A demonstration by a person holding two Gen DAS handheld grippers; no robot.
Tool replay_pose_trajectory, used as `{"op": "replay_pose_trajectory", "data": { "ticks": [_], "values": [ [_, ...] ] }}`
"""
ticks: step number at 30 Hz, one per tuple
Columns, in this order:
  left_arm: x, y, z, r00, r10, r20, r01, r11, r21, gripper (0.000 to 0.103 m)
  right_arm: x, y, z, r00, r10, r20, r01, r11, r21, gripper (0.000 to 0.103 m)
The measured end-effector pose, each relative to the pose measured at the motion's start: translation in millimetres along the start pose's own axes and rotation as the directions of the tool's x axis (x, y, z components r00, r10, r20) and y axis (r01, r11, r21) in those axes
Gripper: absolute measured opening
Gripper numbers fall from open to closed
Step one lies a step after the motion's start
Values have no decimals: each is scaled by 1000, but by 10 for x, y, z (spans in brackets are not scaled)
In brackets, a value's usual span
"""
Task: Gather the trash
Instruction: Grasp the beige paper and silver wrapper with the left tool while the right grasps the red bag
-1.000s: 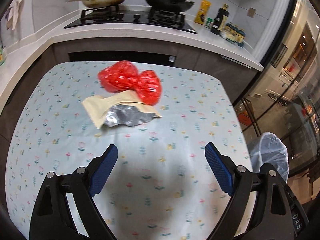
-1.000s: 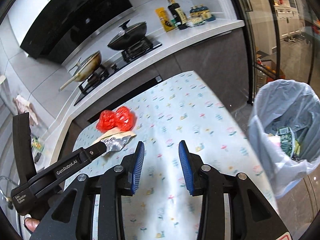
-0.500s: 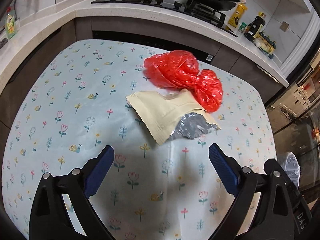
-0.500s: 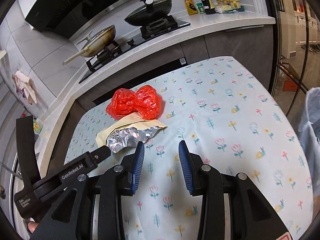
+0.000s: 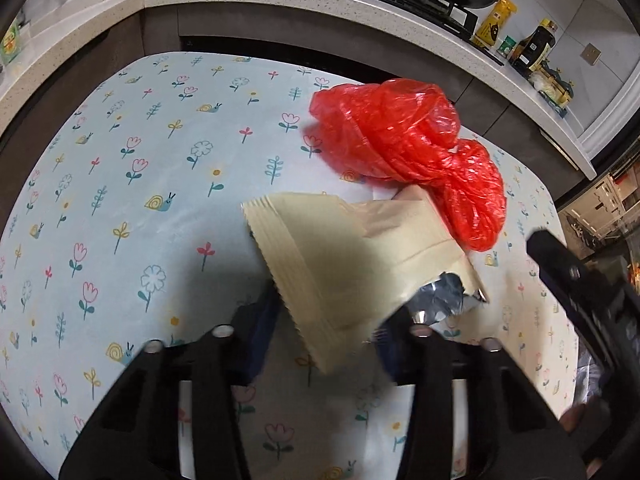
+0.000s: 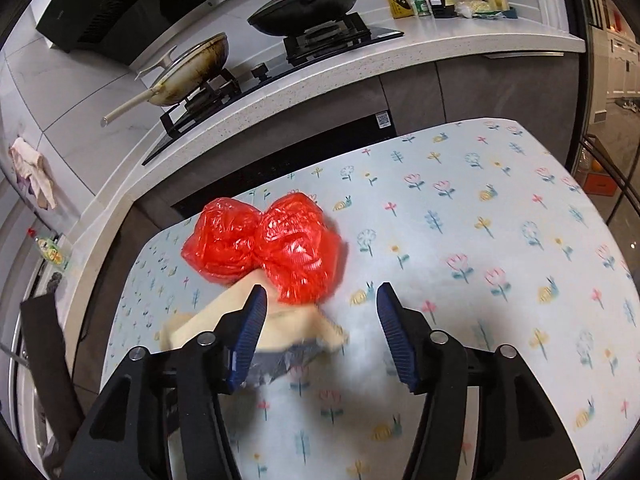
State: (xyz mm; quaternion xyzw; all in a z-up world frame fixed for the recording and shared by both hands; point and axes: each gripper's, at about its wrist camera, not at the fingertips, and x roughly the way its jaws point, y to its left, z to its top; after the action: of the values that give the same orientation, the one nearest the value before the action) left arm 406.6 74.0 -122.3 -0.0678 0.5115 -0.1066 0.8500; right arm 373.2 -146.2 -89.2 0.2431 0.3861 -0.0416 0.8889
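Over the flowered bench, the left tongs are tilting steeply down, having just been closing around the beige wrapper's near edge, now nearer than before; a red bag is touching its far side. Beside it, the right tongs have been opening, holding nothing, with the red bag just ahead.

Both tools share one build: the left gripper and right gripper have glossy black angular frames, silver round screws at the joints, and ribbed dark-blue finger pads.
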Motion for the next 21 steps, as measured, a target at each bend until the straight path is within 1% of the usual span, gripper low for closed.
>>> {"op": "replay_pose_trajectory", "data": {
  "ticks": [1,6,7,8,9,11,14,17,21],
  "values": [
    [4,12,3,1000,5,4,-5,1000,3,28,81,3,26,1000,6,-8,-6,1000,3,58],
    [12,64,13,1000,-1,15,1,1000,-2,26,408,20,82,999,32,-40,-31,999,22,58],
    [13,65,11,1000,2,17,-2,1000,3,25,453,16,74,998,35,-47,-34,999,21,55],
    [12,61,12,1000,7,20,-7,1000,9,25,487,18,64,998,41,-54,-40,999,19,39],
    [11,56,12,1000,13,24,-13,1000,14,25,510,18,52,997,45,-61,-44,999,16,32],
    [13,38,19,999,18,26,-19,1000,15,24,489,-4,26,998,50,-49,-49,998,25,23],
    [4,39,26,1000,16,20,-16,1000,7,23,377,-35,13,999,40,-24,-39,999,21,18],
    [-37,1,6,1000,6,13,-6,1000,2,21,213,-99,-2,999,36,-5,-36,999,37,16],
    [-192,-150,-55,1000,-2,27,1,1000,24,20,-49,-209,-20,999,26,26,-28,998,60,16]
  ]
}}
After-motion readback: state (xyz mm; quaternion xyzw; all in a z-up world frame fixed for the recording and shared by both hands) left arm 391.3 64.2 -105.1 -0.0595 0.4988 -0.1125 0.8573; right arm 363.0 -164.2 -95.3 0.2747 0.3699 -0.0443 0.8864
